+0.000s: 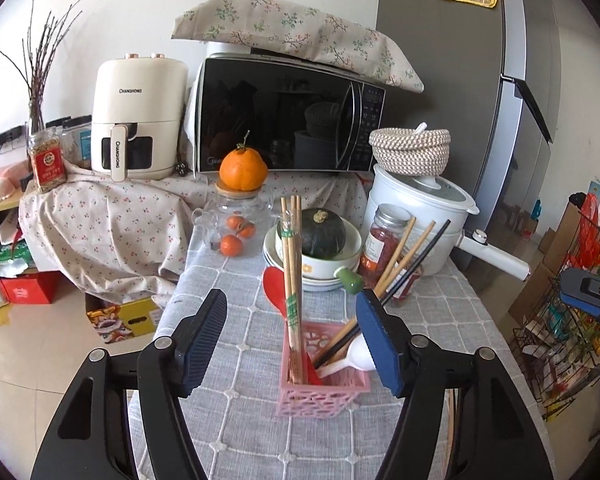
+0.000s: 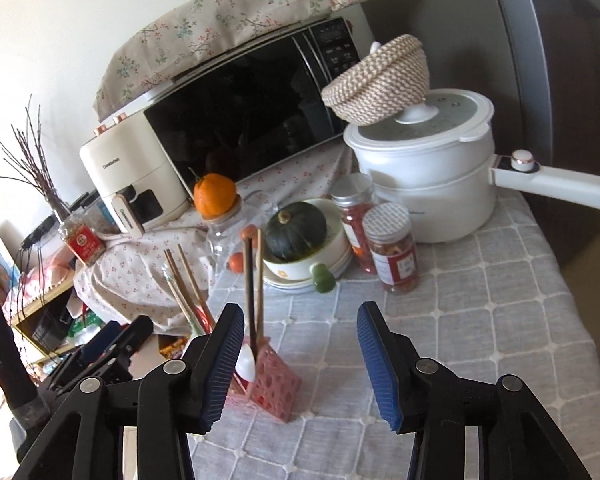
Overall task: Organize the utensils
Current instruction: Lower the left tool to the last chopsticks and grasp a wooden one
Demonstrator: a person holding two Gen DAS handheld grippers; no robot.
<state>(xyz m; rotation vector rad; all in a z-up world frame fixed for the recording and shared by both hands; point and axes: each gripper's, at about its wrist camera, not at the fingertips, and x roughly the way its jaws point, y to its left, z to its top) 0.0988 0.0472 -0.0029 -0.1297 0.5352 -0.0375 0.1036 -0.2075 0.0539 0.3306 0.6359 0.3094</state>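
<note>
A pink perforated basket [image 1: 320, 384] stands on the grey checked tablecloth. Upright in it is a banded bundle of wooden chopsticks [image 1: 292, 280], with a red spoon [image 1: 274, 288] behind. A white spoon [image 1: 352, 354] and black and wooden chopsticks [image 1: 404, 264] lean right. My left gripper [image 1: 290, 300] is open, its fingers either side of the basket in view and gripping nothing. In the right wrist view the basket [image 2: 276, 388] sits low, partly behind the left finger. My right gripper [image 2: 300, 310] is open and empty over bare cloth to its right.
Behind the basket are stacked bowls [image 1: 352, 236] holding a green squash [image 1: 324, 232], jars of red food [image 2: 392, 252], a glass teapot [image 1: 236, 220] topped by an orange, and a white pot [image 2: 424, 168] with a long handle. A microwave [image 1: 284, 116], an air fryer and a fridge stand behind.
</note>
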